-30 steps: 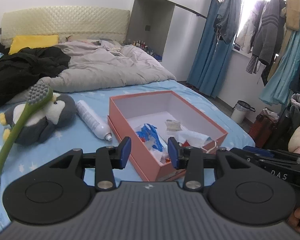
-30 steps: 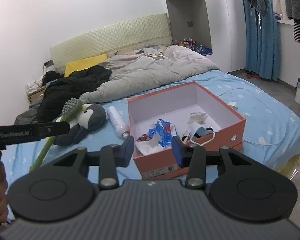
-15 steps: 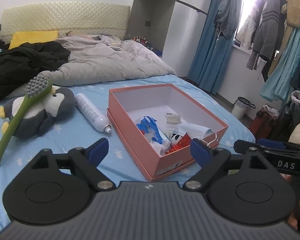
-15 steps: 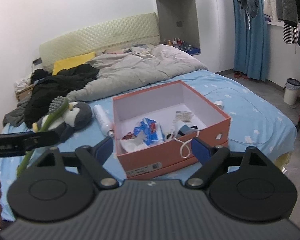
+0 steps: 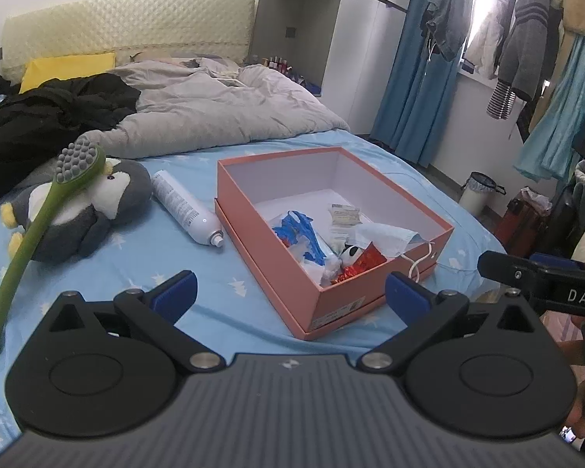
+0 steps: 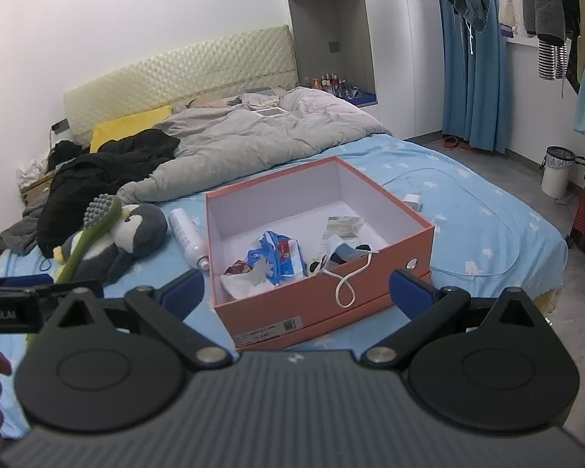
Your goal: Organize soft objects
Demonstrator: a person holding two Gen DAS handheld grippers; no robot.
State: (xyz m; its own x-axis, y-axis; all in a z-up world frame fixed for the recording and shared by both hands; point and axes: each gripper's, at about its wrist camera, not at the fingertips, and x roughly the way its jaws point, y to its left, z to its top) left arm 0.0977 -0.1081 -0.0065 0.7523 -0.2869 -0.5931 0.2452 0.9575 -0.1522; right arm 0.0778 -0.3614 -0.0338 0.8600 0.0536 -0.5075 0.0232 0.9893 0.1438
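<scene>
Both sets of jaws are opening, spread wide and holding nothing. The left gripper (image 5: 288, 290) hangs over the bed (image 5: 222, 284); the plush penguin (image 5: 97, 210) lies ahead to its left, with a green long-handled brush (image 5: 39, 230) across it and a white spray can (image 5: 185, 208) just beside it. An open orange box (image 6: 319, 300) sits straight ahead of the right gripper (image 6: 296, 286), just beyond its tips, with wrappers and a face mask (image 6: 343, 249) inside.
</scene>
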